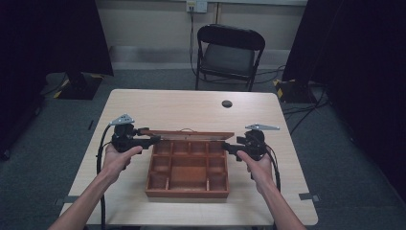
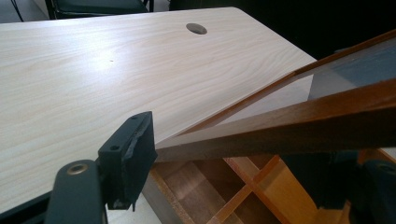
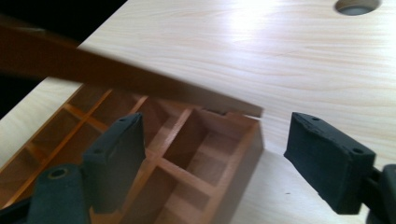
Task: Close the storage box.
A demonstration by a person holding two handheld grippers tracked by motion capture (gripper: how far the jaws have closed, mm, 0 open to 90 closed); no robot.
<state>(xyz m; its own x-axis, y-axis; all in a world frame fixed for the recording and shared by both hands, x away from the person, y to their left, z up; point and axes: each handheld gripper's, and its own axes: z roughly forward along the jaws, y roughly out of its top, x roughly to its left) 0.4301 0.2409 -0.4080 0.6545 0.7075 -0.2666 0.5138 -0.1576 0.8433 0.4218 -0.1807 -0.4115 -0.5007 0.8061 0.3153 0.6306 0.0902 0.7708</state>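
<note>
Gripping the raised lid [image 1: 189, 134] of the wooden box [image 1: 187, 193] at its left end, the left gripper [image 1: 152, 139] has its jaws clamped on the lid's frame, and in the left gripper view that frame [image 2: 280, 135] runs slantwise out of the near jaw with a clear pane set in it. Over on the other side, the right gripper [image 1: 229, 147] sits at the box's right wall, jaws spread apart; the right gripper view shows one jaw over the compartments [image 3: 187, 154] and the other out over the table [image 3: 280, 60], straddling the wall. The box itself rests near the front middle of the table [image 1: 191, 103], lid tilted up, dividers showing inside.
</note>
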